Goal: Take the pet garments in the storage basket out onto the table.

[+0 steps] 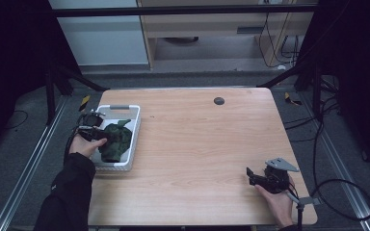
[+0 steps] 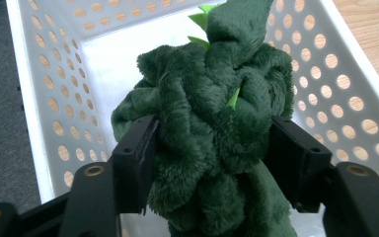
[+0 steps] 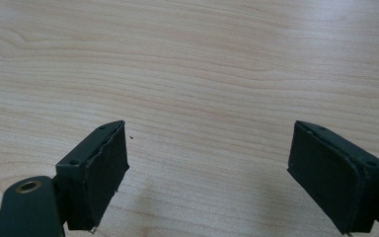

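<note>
Grasp step — left gripper [image 2: 209, 148] pinching the dark green plush toy [image 2: 212, 133] inside the white perforated plastic basket [image 2: 54, 98].
Next, likely: lift clear of the basket rim — right gripper [image 3: 207, 173] idle, jaws wide over the wooden table [image 3: 202, 59].

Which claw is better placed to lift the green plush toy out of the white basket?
Left. The left claw already has its jaws on either side of the green plush toy inside the white basket, pressing into it. The right claw sits open over bare table, far across from the basket.
</note>
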Motion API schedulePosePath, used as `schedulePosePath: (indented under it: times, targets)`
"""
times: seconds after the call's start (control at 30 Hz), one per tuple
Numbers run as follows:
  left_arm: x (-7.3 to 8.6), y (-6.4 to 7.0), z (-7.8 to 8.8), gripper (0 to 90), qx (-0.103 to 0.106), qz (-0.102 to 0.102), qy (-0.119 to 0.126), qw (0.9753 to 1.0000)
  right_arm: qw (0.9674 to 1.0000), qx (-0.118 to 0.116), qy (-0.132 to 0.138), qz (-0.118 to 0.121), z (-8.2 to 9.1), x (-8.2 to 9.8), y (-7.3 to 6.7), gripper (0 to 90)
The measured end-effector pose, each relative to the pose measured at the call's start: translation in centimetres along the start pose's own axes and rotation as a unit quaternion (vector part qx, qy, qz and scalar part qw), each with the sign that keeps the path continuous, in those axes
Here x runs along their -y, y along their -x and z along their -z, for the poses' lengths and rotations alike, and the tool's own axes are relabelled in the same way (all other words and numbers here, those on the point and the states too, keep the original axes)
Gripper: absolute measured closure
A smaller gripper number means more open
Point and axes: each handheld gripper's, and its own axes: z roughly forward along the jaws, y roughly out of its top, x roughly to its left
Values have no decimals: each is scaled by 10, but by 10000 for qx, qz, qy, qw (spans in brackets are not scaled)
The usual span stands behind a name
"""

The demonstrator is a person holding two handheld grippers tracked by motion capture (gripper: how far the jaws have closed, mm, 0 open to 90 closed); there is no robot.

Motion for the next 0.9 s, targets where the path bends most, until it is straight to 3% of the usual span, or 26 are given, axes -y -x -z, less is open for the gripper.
schedulePosePath:
  times: [0.57, 0.9]
  targets:
    - [2, -2, -4, 646, 90, -75, -203, 9997, 10000, -27, -49, 22, -1, 0, 0, 149]
    - [0, -1, 4, 701, 61, -140, -163, 9998, 10000, -22, -58, 24, -1, 0, 0, 148]
